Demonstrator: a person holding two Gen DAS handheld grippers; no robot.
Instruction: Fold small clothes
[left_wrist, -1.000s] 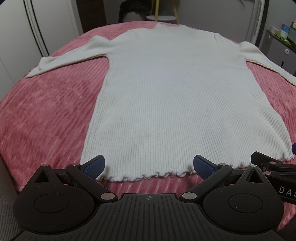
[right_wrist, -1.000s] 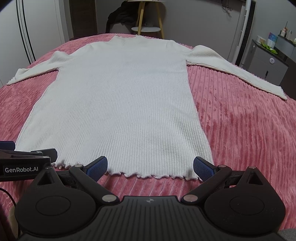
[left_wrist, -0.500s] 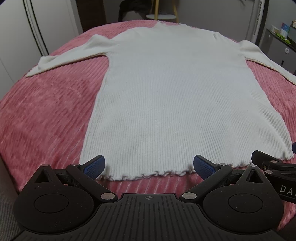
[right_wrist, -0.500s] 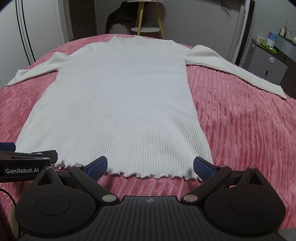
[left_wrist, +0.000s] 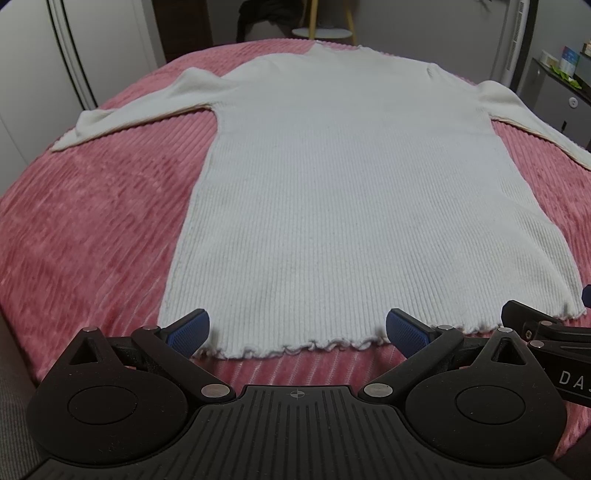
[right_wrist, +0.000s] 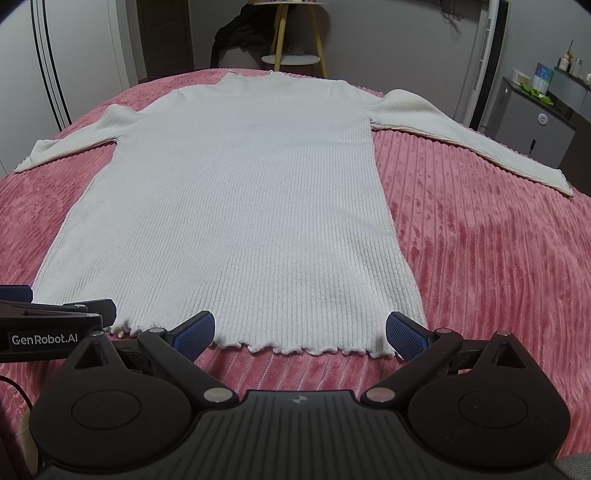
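A white ribbed long-sleeve top (left_wrist: 351, 206) lies flat on a pink corduroy bed cover (left_wrist: 85, 229), hem nearest me, both sleeves spread out; it also shows in the right wrist view (right_wrist: 243, 206). My left gripper (left_wrist: 297, 332) is open and empty, its blue pads (left_wrist: 186, 330) at the hem near the left corner. My right gripper (right_wrist: 300, 332) is open and empty, its blue pads (right_wrist: 406, 334) at the hem near the right corner. Each gripper shows at the edge of the other's view, the right one (left_wrist: 546, 332) and the left one (right_wrist: 55, 325).
The pink cover (right_wrist: 498, 258) extends on both sides of the top. Beyond the bed stand a yellow-legged stool (right_wrist: 295, 48), a dark garment (right_wrist: 236, 37), a grey cabinet (right_wrist: 532, 125) at right and white doors (left_wrist: 55, 66) at left.
Both grippers have crept slightly forward toward the hem. The top has not moved and the jaws stay open.
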